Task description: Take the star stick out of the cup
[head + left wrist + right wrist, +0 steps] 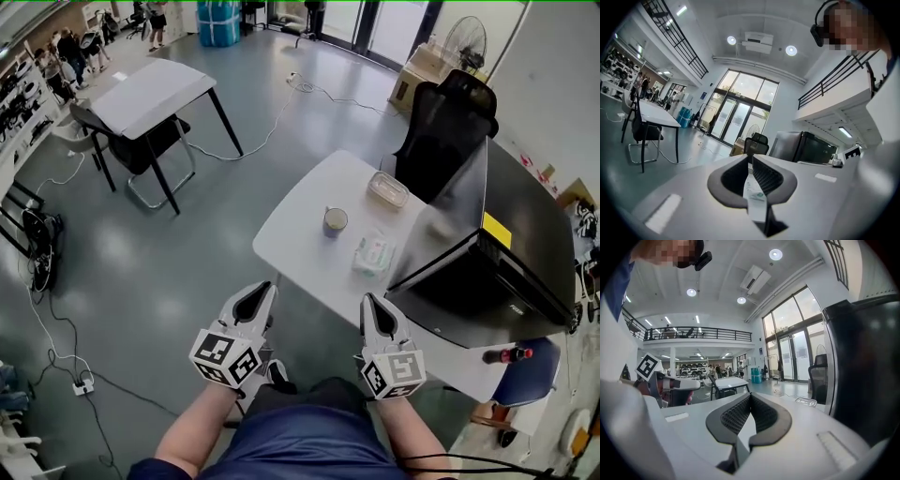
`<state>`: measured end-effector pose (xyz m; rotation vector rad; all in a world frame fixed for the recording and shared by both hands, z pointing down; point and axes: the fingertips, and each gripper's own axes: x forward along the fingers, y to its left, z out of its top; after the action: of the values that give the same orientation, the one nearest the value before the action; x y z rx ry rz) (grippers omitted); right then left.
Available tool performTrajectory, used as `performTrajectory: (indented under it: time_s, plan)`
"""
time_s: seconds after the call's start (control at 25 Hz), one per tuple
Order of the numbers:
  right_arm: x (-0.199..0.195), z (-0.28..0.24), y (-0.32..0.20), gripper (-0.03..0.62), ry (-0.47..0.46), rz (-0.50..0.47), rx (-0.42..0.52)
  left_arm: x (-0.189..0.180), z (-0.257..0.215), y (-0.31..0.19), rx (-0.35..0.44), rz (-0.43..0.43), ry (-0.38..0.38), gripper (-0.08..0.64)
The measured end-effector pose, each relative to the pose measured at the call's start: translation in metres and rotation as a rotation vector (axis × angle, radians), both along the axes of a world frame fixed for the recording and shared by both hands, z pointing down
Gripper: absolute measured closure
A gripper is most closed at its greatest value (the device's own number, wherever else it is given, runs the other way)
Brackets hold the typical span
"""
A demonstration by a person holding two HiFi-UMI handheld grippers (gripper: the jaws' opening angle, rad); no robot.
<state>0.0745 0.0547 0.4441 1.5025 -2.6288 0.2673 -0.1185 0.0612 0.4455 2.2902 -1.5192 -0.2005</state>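
Presently idle. Left gripper (266, 291): jaws closed tip to tip, nothing held. Right gripper (368, 302): likewise closed, empty. Small pale round cup (335, 221): on the white table (300, 234), well ahead of both grippers and roughly between them; star stick too small to make out. Risk: reaching in with jaws not yet parted may tip the cup or miss a thin stick. Writing: yellow label (496, 230) on the black appliance (469, 262) and the green-printed white packet (375, 253), both illegible.

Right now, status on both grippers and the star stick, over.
Left gripper shut, empty; right gripper shut, empty. Cup on white table, untouched; star stick too small to make out. Nothing between grippers and cup.
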Motion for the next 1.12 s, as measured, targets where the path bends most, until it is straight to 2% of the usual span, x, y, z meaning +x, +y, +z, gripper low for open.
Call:
performTrajectory:
  time_s: [0.36,0.84,1.12]
  plan:
    - [-0.01,0.016,-0.029,0.584,0.007,0.009,-0.033,-0.001,0.014,-0.033,-0.026,0.024,0.014,0.535]
    - [-0.016,0.025,-0.103,0.585,-0.01,-0.06,-0.036,0.018,0.019,-0.101,-0.046,-0.002,-0.059,0.535]
    - [-0.008,0.033,-0.13,0.585,-0.013,-0.08,-0.049,0.044,0.033,-0.128,-0.071,0.031,-0.109,0.535]
